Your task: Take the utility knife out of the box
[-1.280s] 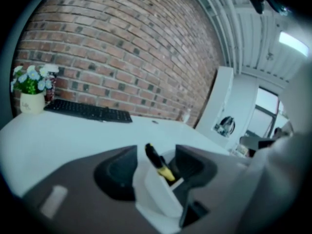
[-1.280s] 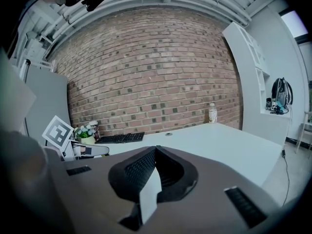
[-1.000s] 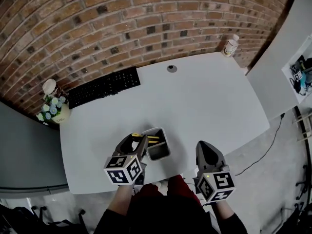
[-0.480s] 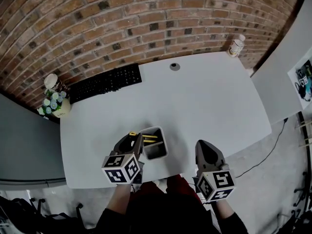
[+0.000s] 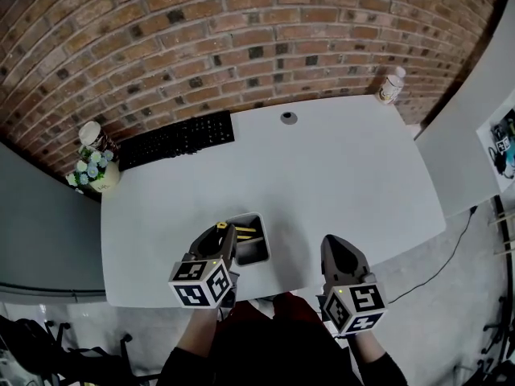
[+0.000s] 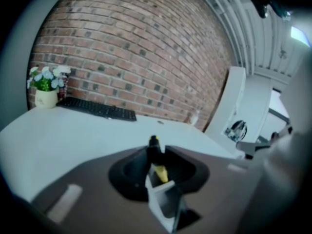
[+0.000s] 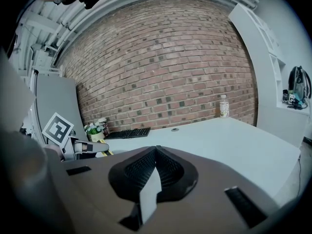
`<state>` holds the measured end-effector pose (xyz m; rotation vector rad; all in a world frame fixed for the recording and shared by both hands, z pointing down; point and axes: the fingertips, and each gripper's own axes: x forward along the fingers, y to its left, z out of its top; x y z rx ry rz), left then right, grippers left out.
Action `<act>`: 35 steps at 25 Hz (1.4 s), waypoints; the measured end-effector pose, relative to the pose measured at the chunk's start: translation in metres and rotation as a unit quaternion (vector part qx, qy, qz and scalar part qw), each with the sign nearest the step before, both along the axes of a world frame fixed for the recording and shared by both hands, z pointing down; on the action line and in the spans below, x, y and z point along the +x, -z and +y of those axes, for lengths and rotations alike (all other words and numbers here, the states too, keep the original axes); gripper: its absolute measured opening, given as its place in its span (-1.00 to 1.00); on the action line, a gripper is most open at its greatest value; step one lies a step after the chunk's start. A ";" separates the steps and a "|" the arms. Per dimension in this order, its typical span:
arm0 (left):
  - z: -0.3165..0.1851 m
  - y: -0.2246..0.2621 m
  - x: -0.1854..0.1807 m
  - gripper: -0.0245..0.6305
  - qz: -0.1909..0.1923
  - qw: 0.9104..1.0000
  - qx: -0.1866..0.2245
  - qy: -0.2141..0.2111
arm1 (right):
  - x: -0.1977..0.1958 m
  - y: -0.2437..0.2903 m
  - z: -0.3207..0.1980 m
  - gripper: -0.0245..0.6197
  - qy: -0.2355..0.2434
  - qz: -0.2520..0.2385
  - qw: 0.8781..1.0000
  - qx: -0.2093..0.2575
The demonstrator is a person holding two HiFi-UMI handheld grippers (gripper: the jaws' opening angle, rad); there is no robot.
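Utility knife [image 5: 244,231] sits in box [image 5: 256,256], left gripper [image 5: 228,232] on it. Left gripper view: jaws closing narrow around the black-and-yellow handle; grasp nearly made, lift-out not done. Right gripper view: right gripper [image 7: 155,151] pinched together, empty, idle.

Counter [image 5: 338,175]: white, smooth, matt.
Wall [image 5: 241,30]: rough red-brown brick, pale gritty lines between bricks.
Box [image 5: 266,238]: grey, smooth, looks like plastic.
Utility knife [image 5: 247,232]: yellow and black, looks like hard plastic.
Keyboard [image 5: 179,139]: black plastic, dull.
Right tool [image 5: 331,244]: grey-brown shell, matt plastic. Inner pads [image 7: 168,170]: black, ribbed, rubbery look.
Bottle [image 5: 391,85]: see-through, looks like plastic, pale label.
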<state>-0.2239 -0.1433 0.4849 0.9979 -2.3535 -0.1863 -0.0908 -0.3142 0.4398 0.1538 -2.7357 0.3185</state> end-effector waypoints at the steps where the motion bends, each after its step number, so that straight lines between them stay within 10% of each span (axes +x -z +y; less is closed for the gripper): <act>1: -0.002 0.001 0.002 -0.65 -0.001 1.000 0.001 0.000 | 0.000 0.000 -0.002 -0.90 0.002 -0.004 1.000 0.003; 35: 0.072 0.103 0.013 -0.69 -0.107 0.983 0.052 0.139 | -0.061 0.033 0.061 -0.90 0.181 -0.055 0.982 -0.015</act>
